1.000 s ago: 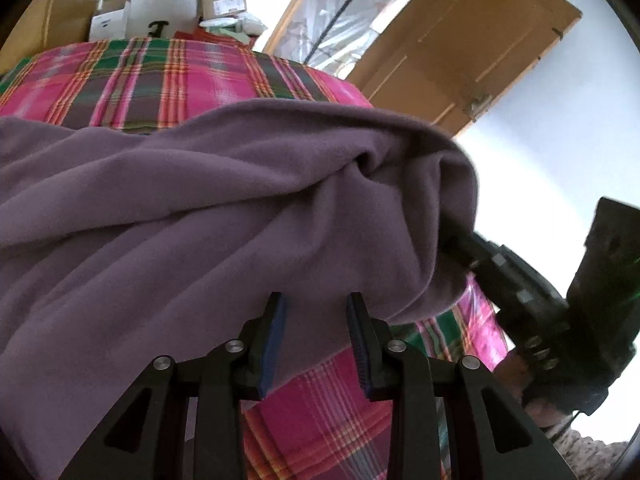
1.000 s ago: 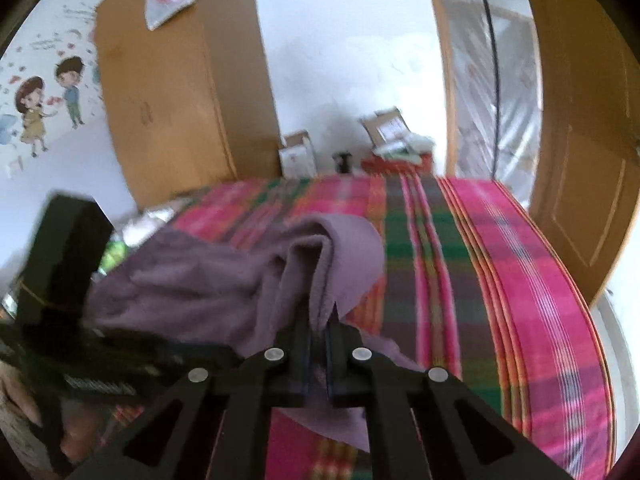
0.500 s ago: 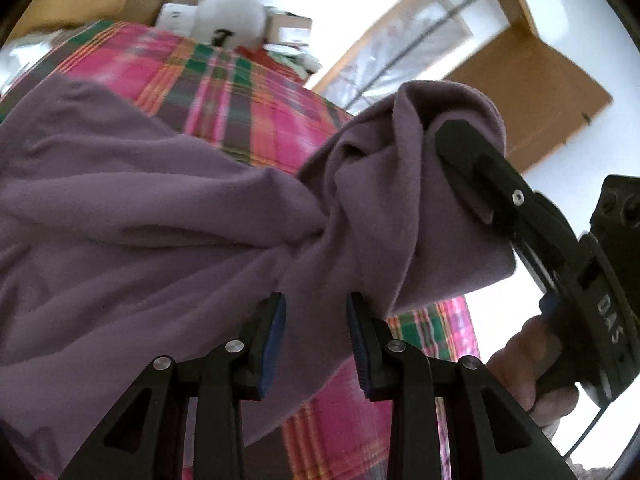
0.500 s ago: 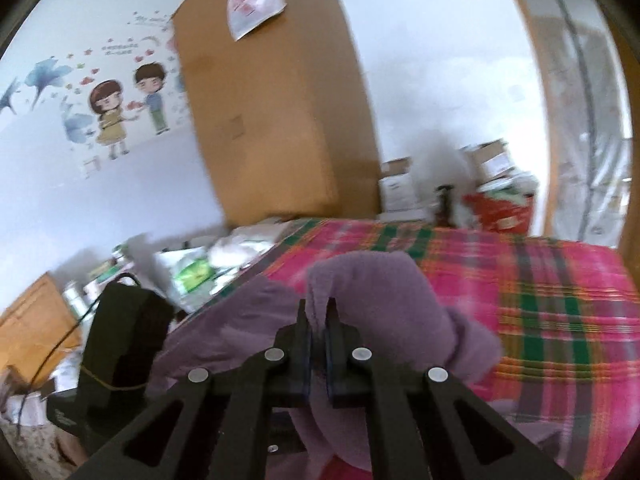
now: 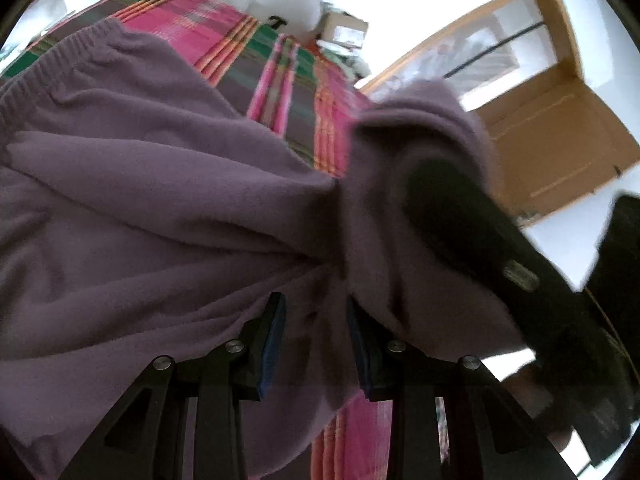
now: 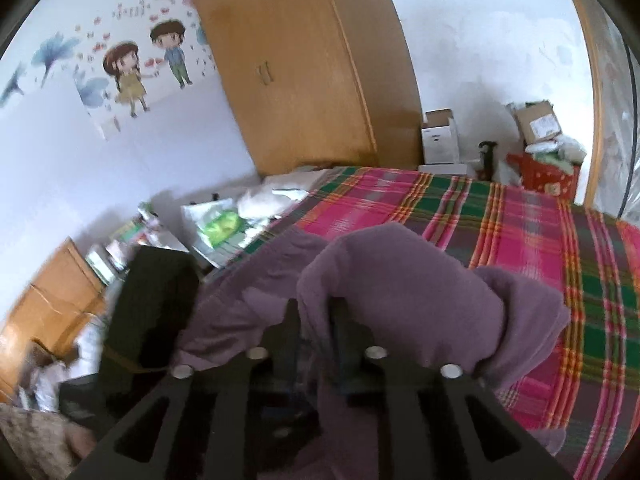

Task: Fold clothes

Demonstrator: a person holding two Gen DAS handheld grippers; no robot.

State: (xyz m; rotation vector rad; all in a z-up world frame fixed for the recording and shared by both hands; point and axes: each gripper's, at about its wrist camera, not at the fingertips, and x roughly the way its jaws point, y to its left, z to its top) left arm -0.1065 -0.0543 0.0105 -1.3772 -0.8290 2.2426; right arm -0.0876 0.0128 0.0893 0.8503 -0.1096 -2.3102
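Purple fleece garment (image 5: 168, 216), with a ribbed elastic hem (image 5: 60, 60), lies bunched over the plaid bedsheet (image 6: 520, 232) of the bed, one end lifted clear; that end drapes over the right gripper (image 6: 316, 320), whose jaws are nearly closed on a fold of the fleece, apparently to carry it across as a fold; the left gripper (image 5: 316, 312) sits low at the near cloth, its jaws standing narrowly apart with blue pads (image 5: 274, 340) showing and fleece lying between them, not visibly pinched, probably placed to steady the lower layer; beyond stand a wooden wardrobe (image 6: 304, 64), cardboard boxes (image 6: 440, 136) and a door (image 5: 560, 132).
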